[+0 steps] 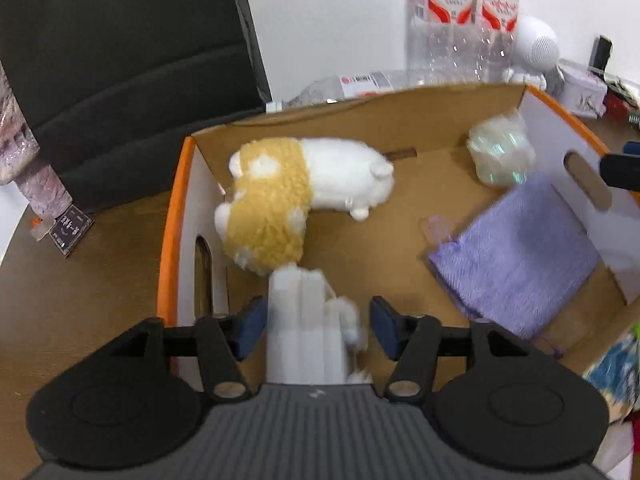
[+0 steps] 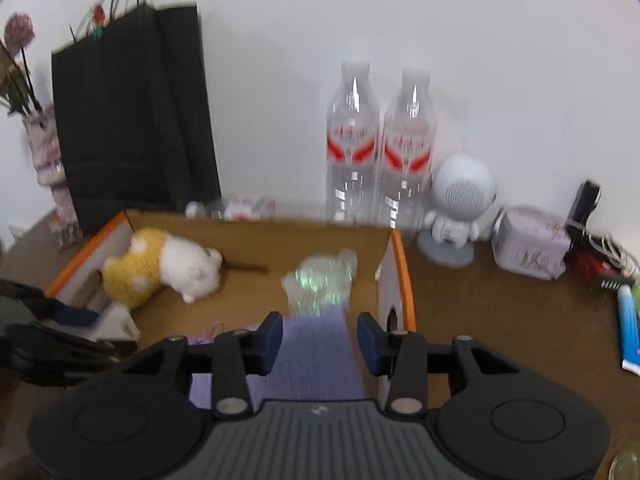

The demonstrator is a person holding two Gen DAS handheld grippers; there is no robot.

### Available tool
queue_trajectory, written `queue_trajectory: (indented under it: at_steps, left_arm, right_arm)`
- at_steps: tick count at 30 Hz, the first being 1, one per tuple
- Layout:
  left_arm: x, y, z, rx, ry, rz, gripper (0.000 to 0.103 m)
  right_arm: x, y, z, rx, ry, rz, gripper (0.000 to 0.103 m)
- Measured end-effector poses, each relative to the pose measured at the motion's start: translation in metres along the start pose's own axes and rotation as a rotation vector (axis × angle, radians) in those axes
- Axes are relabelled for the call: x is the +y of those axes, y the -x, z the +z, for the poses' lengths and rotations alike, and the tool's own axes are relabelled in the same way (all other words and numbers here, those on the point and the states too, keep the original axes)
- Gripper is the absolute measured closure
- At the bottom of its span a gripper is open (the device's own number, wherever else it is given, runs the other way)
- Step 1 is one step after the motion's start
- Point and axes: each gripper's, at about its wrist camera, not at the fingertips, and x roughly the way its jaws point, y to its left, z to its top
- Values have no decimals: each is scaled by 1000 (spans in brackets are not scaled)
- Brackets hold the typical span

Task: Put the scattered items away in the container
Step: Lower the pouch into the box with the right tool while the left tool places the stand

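The cardboard box (image 1: 400, 120) on the brown table (image 1: 80, 300) holds your plush toy (image 1: 296, 188) against its left wall, a crinkled plastic wrapper (image 1: 500, 152) in the far right corner, and a purple cloth (image 1: 520, 252) along the right wall. A blurred white item (image 1: 304, 320) sits between your left gripper's (image 1: 314, 328) parted fingers; contact is unclear. Your right gripper (image 2: 318, 340) hangs spread over the cloth. Two water bottles (image 2: 380, 152) stand behind the box.

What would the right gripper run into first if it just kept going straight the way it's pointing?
Probably the purple cloth, which lies right between the open fingers of the right gripper. Past it sits the shiny crumpled wrapper in the cardboard box. Depth is blurred, so this is uncertain.
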Motion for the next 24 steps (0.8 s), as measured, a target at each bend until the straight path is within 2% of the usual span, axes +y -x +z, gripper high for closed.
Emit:
queue_trajectory:
  at_steps: [1, 2, 3, 4, 5, 6, 7, 8, 10, 13, 15, 16, 17, 21, 24]
  left_arm:
    - [7, 7, 1, -27, 33, -22, 28]
    - [14, 14, 2, -54, 65, -49, 28]
    - [22, 20, 4, -67, 84, -69, 33]
    - [27, 23, 6, -70, 91, -76, 48]
    - [29, 23, 7, -66, 91, -69, 54]
    - [27, 21, 9, -56, 81, -59, 59]
    - [23, 17, 9, -43, 59, -58, 61]
    - [18, 12, 8, -31, 35, -67, 62]
    - [6, 2, 5, -27, -9, -67, 61]
    - [-15, -3, -2, -46, -124, 59, 58]
    - [-18, -6, -5, -29, -141, 111, 57]
    - [-18, -7, -6, -25, -143, 139, 57]
    - [-17, -6, -6, -25, -138, 159, 58]
    - [-7, 7, -3, -32, -55, 100, 59]
    - [-1, 27, 1, -62, -10, 81, 50]
  right_arm:
    - [0, 4, 3, -7, -1, 9, 59]
    - [0, 8, 5, -16, 3, 18, 56]
    - [-1, 11, 5, -22, 9, 27, 55]
    - [-2, 11, 4, -19, 14, 36, 55]
    - [-3, 8, 3, -4, 12, 51, 57]
    - [-3, 5, 1, 19, 9, 66, 63]
    - [-1, 1, -1, 46, 12, 86, 83]
    - [3, -7, -3, 76, 15, 118, 94]
    - [10, -28, -6, 130, 4, 189, 94]
    - [15, -59, -14, 216, -38, 223, 94]
    - [18, -72, -22, 262, -35, 186, 94]
    - [19, -73, -27, 262, -21, 147, 98]
    - [19, -72, -30, 248, -11, 132, 98]
    - [9, -72, -27, 267, -54, 100, 98]
    - [5, -70, -21, 282, -63, 20, 89]
